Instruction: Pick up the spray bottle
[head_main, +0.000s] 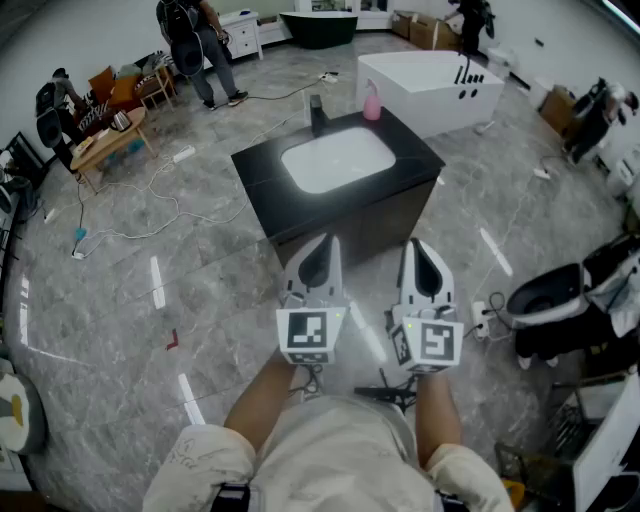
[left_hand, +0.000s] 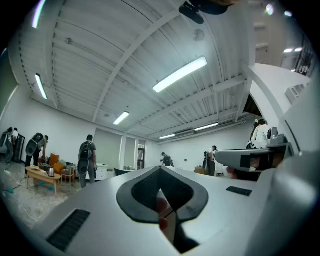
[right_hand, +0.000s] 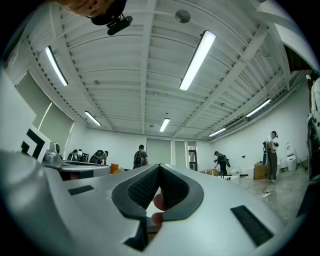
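Head view, only source for the task area:
- Black table (head_main: 275, 200) with a white basin (head_main: 300, 165) sunk in its top. A black faucet (head_main: 317, 112) stands at the basin's far edge.
- Pink spray bottle (head_main: 371, 103), upright on the table's far right corner, near the faucet.
- White bathtub (head_main: 430, 85) on the floor behind the table.
- Left gripper (head_main: 320, 245) and right gripper (head_main: 420, 248), side by side before the person's body. Both are short of the table's near edge and well apart from the spray bottle.

Left gripper view:
- Tilted upward onto ceiling lights (left_hand: 180, 75) and distant standing people (left_hand: 86, 160).
- Left gripper (left_hand: 160, 172): jaws closed tip to tip, gripping nothing.

Right gripper view:
- The same ceiling lights (right_hand: 197, 52) and people (right_hand: 140, 157).
- Right gripper (right_hand: 159, 170): jaws fully closed, empty.
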